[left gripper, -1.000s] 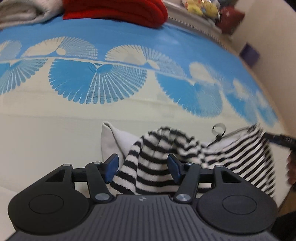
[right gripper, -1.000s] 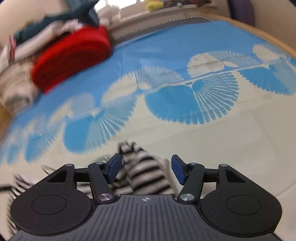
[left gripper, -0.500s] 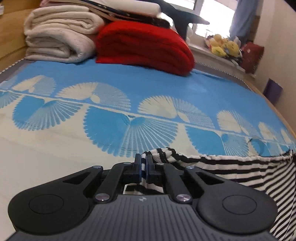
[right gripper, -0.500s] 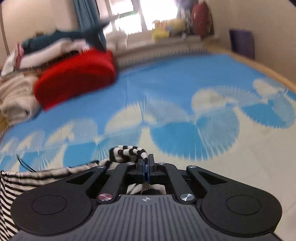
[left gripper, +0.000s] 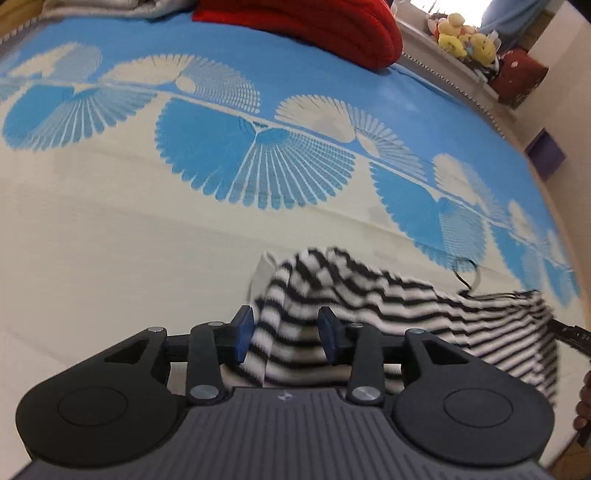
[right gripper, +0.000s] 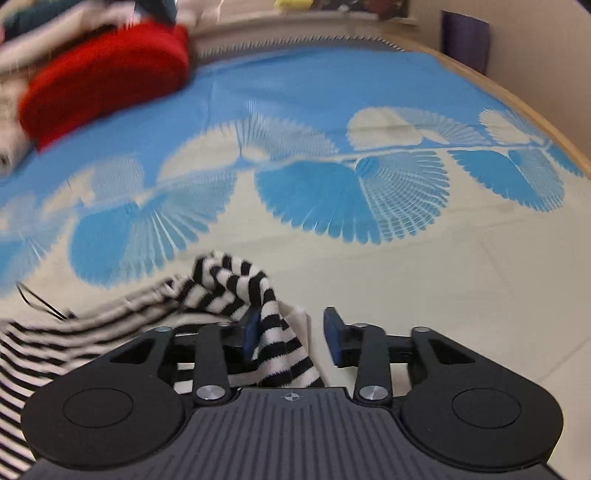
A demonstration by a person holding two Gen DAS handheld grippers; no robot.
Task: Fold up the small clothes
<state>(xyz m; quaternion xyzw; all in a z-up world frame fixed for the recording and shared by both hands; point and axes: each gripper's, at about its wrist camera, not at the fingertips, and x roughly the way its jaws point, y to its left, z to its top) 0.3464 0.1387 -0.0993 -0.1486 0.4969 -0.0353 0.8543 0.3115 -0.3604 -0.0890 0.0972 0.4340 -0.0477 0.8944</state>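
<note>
A black-and-white striped garment (left gripper: 388, 306) lies bunched on the cream part of the bed cover, stretched between both grippers. My left gripper (left gripper: 286, 334) is open, its blue pads on either side of one striped end. In the right wrist view the garment (right gripper: 236, 284) trails off to the left. My right gripper (right gripper: 291, 338) is open, with the other striped end against its left pad. A white inner layer of the garment (left gripper: 260, 271) shows at the fold. The cloth is blurred.
The blue and cream fan-patterned bed cover (left gripper: 258, 155) spreads ahead. A red folded knit (left gripper: 306, 26) and pale folded towels lie at the far end. Plush toys (left gripper: 461, 40) sit on the sill. A thin black cable (left gripper: 467, 275) lies by the garment. The bed's wooden edge (right gripper: 517, 107) runs on the right.
Half a second ago both grippers were shut on the striped garment and held it up. Now both are open and lower, and the garment has dropped onto the bed.
</note>
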